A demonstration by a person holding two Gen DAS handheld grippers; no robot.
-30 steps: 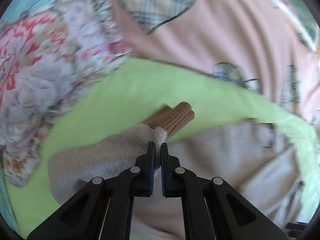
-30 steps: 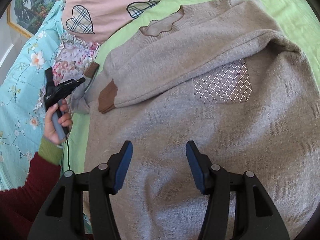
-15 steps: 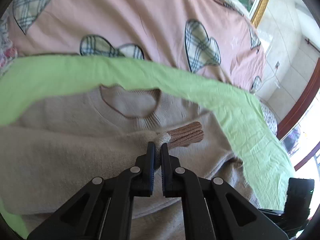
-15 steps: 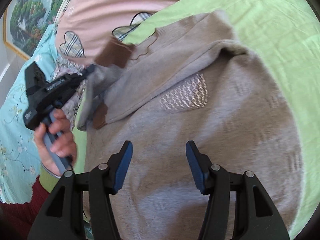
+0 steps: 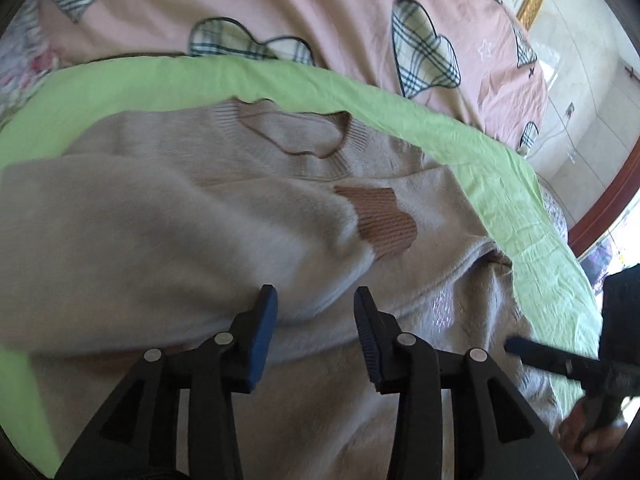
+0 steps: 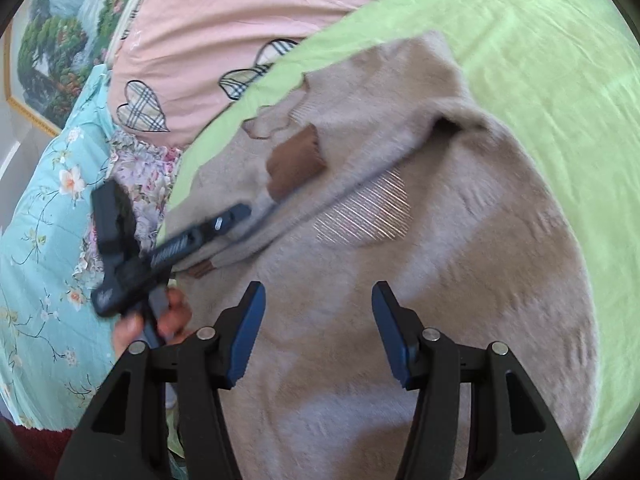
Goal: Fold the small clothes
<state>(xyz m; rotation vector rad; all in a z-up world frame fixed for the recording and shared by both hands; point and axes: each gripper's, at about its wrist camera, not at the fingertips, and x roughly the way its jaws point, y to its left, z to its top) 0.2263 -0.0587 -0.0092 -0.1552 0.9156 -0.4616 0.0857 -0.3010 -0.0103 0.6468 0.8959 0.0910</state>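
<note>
Jaws released on both our grippers, L & R, above beige sweater, sleeve folded across.

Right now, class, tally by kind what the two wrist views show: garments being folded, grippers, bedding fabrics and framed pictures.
Garments: 1, the beige sweater
Grippers: 2, left gripper, right gripper
Bedding fabrics: 4, green sheet, pink quilt, blue floral cover, lilac floral cloth
Framed pictures: 1, landscape painting
Total: 8
</note>
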